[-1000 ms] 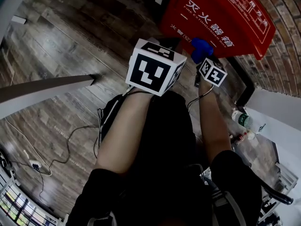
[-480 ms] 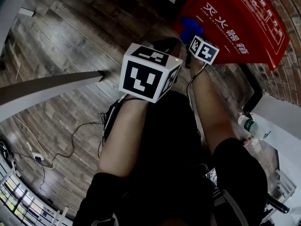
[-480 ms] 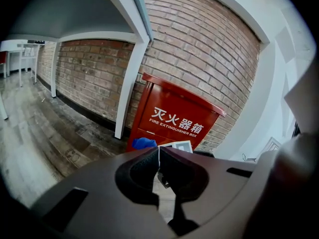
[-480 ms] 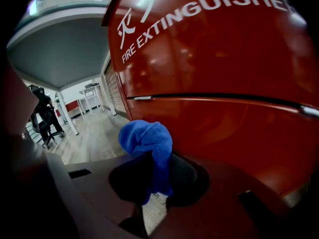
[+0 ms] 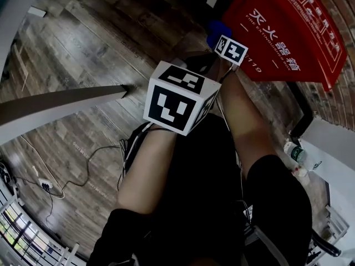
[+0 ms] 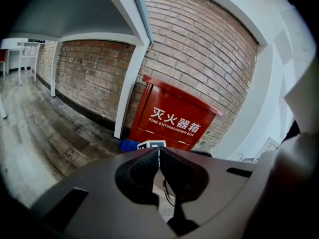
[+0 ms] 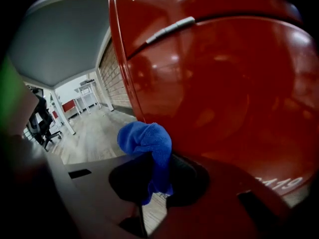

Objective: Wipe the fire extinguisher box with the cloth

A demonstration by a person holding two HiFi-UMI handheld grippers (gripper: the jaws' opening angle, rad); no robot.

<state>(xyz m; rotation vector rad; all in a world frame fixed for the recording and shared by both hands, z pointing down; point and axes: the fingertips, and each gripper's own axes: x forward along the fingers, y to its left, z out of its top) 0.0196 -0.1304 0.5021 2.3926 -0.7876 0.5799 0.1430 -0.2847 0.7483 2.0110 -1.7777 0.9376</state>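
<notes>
The red fire extinguisher box [image 5: 288,32] stands against the brick wall, its front with white lettering facing me. My right gripper [image 7: 158,171] is shut on a blue cloth [image 7: 147,143], which bulges out past the jaws. The cloth sits close against the box front [image 7: 214,83] near its left edge. In the head view the cloth [image 5: 215,35] shows just beyond the right gripper's marker cube [image 5: 231,50]. My left gripper [image 6: 159,156] is shut with nothing in it, held back from the box [image 6: 174,118], and its cube [image 5: 180,97] is above my lap.
A white post [image 6: 130,78] rises just left of the box against the brick wall [image 6: 89,73]. A pale beam [image 5: 61,107] crosses the wooden floor at left, with cables [image 5: 83,170] below it. A bottle [image 5: 297,154] lies at right. An office chair [image 7: 42,123] stands farther off.
My right gripper has carried the blue cloth leftward across the box front, from under the lettering to the left edge. The left gripper has stayed about where it was.
</notes>
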